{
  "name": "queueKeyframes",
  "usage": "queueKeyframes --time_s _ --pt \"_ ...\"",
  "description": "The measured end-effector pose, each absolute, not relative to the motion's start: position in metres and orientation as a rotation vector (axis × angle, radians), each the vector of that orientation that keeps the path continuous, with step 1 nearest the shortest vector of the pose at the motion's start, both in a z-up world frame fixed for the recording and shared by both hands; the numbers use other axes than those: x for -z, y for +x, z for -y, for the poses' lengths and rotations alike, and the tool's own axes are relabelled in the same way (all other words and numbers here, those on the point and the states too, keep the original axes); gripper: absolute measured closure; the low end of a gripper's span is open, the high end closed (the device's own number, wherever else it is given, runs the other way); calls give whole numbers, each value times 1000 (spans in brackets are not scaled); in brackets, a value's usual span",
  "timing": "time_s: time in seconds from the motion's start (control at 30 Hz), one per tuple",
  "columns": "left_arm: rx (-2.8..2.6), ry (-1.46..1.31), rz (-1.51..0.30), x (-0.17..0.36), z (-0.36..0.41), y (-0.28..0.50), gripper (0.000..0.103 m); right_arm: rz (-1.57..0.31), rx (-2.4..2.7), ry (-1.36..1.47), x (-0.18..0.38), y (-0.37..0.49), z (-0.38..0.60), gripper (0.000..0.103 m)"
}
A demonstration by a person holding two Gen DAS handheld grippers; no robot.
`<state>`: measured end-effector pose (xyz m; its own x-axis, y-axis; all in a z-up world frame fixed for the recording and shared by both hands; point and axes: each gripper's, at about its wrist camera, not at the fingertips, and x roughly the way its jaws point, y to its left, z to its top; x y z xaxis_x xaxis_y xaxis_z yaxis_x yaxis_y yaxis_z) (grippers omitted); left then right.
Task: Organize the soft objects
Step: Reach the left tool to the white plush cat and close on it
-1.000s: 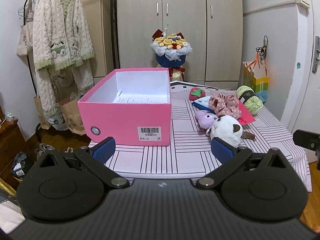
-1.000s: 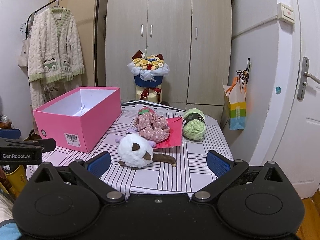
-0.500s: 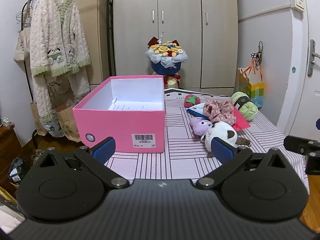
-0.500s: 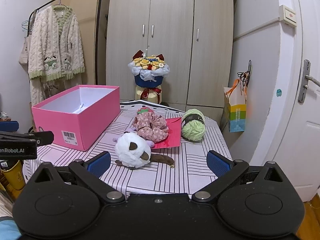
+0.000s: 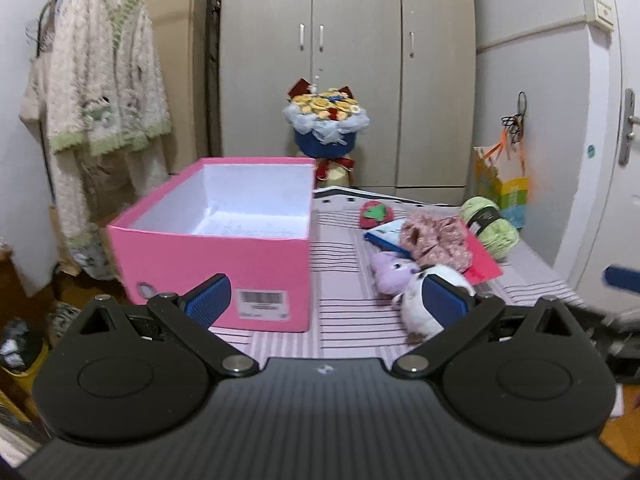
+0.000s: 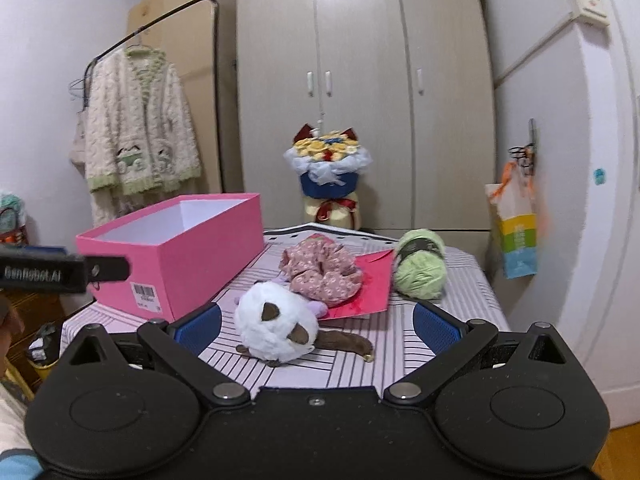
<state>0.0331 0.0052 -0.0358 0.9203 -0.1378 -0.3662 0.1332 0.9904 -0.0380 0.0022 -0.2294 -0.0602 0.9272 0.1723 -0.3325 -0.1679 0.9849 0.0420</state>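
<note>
Nearest to me, my right hand-held gripper [image 6: 316, 326] is spread wide and empty, its blue pads on either side of the white plush toy [image 6: 276, 326] lying near the front edge of the tabletop [image 6: 440, 360]. My left hand-held gripper [image 5: 326, 294] is just as wide and holds nothing; it faces the front wall of the pink box [image 5: 224, 258], which stands open and looks empty to me.

The white plush is round and fluffy, so I judge a shallow pinch would catch only fur and let it slip out on the way to the box. Its brown tail [image 6: 344, 342] trails toward the edge; if I close on that alone, the body would swing and could drop to the floor.

Just behind it lies the small purple plush [image 5: 390, 276], touching or nearly touching the white one. A careless closing could nip both, or shove the purple one aside.

Further back, the floral fabric bundle [image 6: 320, 270] rests on a red card [image 6: 374, 290]. Gripping low there might lift the card too, which I doubt belongs among the soft things. The green yarn ball [image 6: 420, 264] sits beside the card, close to the right edge, and a nudge could roll it off. A red strawberry plush [image 5: 376, 215] lies farthest back, by the box's far corner.

The box is light cardboard; bumping its wall while dropping something in could slide it along the striped cloth.
</note>
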Motion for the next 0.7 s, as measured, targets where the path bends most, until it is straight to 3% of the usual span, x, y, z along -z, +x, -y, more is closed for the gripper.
queueKeyframes --time_s 0.23,0.67,0.7 --pt "266 -15 -427 52 16 66 4 -405 -297 -95 90 51 216 0" --pt "429 -115 -574 88 47 132 9 -531 -399 12 125 114 214 1" --pt "442 -109 -583 89 50 135 12 -534 -413 16 126 117 213 5"
